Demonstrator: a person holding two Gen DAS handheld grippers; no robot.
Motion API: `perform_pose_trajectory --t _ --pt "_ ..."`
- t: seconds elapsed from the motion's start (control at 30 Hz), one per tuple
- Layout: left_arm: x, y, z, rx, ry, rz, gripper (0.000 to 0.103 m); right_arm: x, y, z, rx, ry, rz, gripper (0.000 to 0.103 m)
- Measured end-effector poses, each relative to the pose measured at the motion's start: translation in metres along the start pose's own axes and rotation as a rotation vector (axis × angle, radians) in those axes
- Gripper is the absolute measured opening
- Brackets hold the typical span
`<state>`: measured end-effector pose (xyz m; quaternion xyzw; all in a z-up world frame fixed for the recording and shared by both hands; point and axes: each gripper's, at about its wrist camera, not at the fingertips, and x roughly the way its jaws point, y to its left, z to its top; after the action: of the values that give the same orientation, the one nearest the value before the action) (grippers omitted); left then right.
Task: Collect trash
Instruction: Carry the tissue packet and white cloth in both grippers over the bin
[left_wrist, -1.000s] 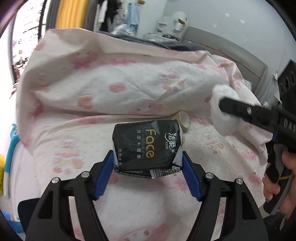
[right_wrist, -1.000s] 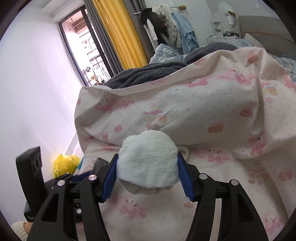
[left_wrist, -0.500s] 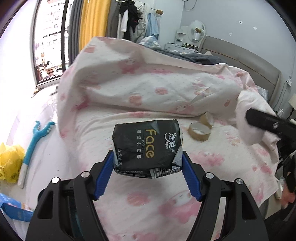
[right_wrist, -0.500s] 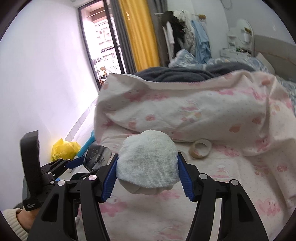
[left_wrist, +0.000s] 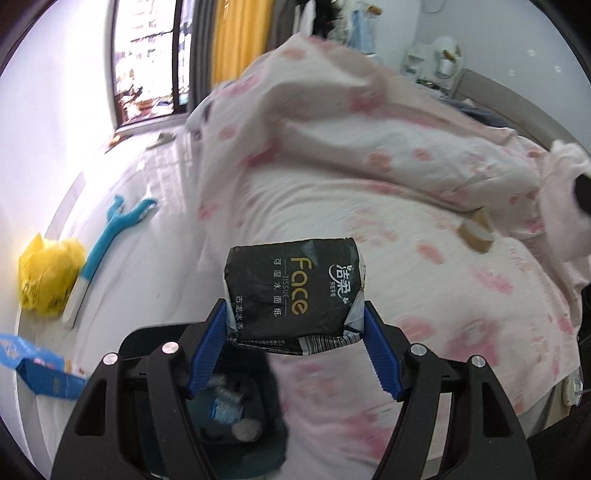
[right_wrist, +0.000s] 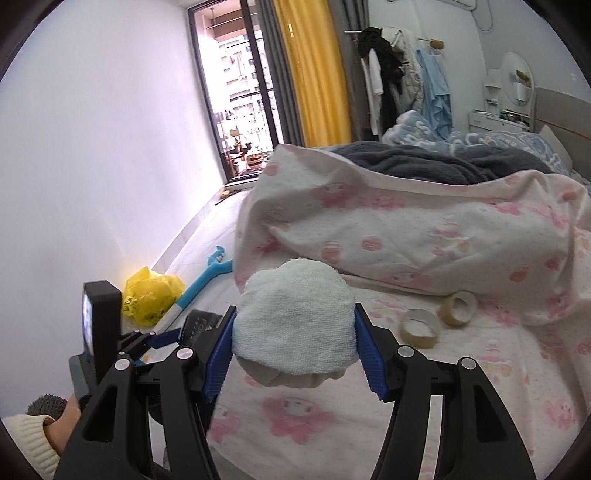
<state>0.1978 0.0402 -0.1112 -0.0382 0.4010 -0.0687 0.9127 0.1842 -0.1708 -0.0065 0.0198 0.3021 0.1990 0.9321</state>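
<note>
My left gripper is shut on a black tissue pack with gold "Face" lettering, held above the bed's edge. A dark bin with some trash inside sits on the floor directly below it. My right gripper is shut on a balled white cloth over the pink bed sheet. The cloth also shows at the right edge of the left wrist view. The left gripper shows at lower left of the right wrist view.
Two tape rolls lie on the bed by the bunched pink quilt. On the floor lie a yellow bag, a blue long-handled tool and a blue box. A wall stands at left.
Both grippers have swung left and back from the bed toward the floor side. The bin has come into view under the left gripper. Both keep their hold.
</note>
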Motion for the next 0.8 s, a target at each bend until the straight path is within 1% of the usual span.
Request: perform_pose_trajectory --t 0.13,0.3,0.47,0.63,0.8 --pt "0.007 0.022 -0.010 -0.029 0.053 0.026 0.073 0.009 0.020 0.003 -0.026 0.010 0.028 0.062" --pt "0.011 0.046 -0.020 -0.060 0.099 0.048 0.073 0.025 0.045 0.002 -0.047 0.029 0.068 0.062" --pt "0.019 0.065 -0.029 -0.089 0.147 0.069 0.073 0.045 0.069 -0.001 -0.070 0.070 0.105 0.062" --pt "0.030 0.084 -0.042 -0.113 0.218 0.102 0.073 0.061 0.091 -0.007 -0.091 0.109 0.133 0.062" --pt "0.040 0.105 -0.056 -0.152 0.296 0.118 0.073 0.076 0.111 -0.011 -0.110 0.138 0.149 0.062"
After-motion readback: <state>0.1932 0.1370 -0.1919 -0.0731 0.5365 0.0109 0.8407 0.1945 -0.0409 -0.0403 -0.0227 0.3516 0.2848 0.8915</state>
